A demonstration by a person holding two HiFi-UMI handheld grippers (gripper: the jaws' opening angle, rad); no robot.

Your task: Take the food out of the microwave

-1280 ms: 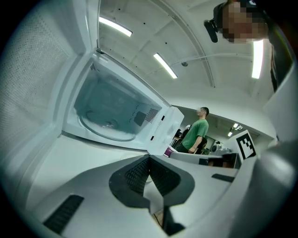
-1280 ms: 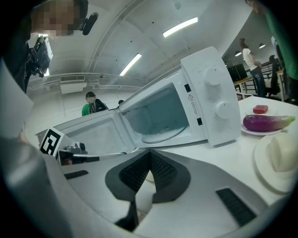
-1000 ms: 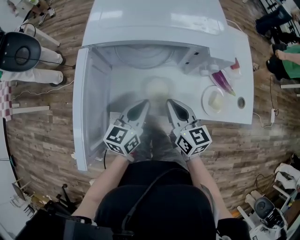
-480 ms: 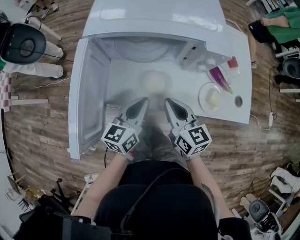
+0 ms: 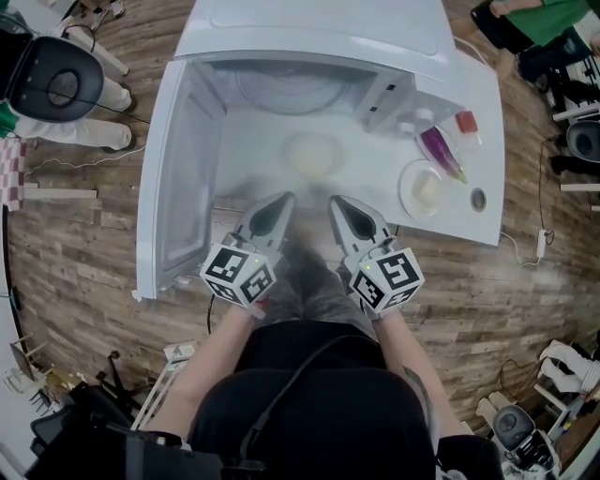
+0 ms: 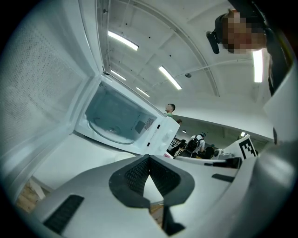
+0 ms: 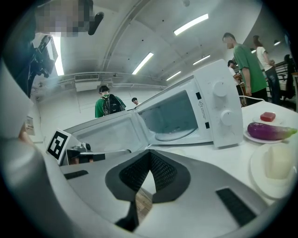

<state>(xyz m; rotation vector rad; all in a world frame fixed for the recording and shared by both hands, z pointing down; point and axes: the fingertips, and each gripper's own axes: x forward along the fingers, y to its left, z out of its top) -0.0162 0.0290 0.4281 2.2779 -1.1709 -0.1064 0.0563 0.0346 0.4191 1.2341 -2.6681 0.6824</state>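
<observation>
Fingers on my left gripper [image 5: 284, 202] and right gripper [image 5: 337, 202] are pressed together, holding nothing. The food [image 5: 314, 155], a pale, round, blurry mound, sits on the table [image 5: 455, 220] just outside the microwave [image 5: 319, 28] mouth. It is dead ahead between both tips, neither hand nearer, with no clear long axis.

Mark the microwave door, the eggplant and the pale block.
microwave door [image 7: 109, 132]: right gripper view, inner panel.
eggplant [image 7: 270, 131]: right gripper view, purple middle.
pale block [image 7: 279, 161]: right gripper view, front face.
</observation>
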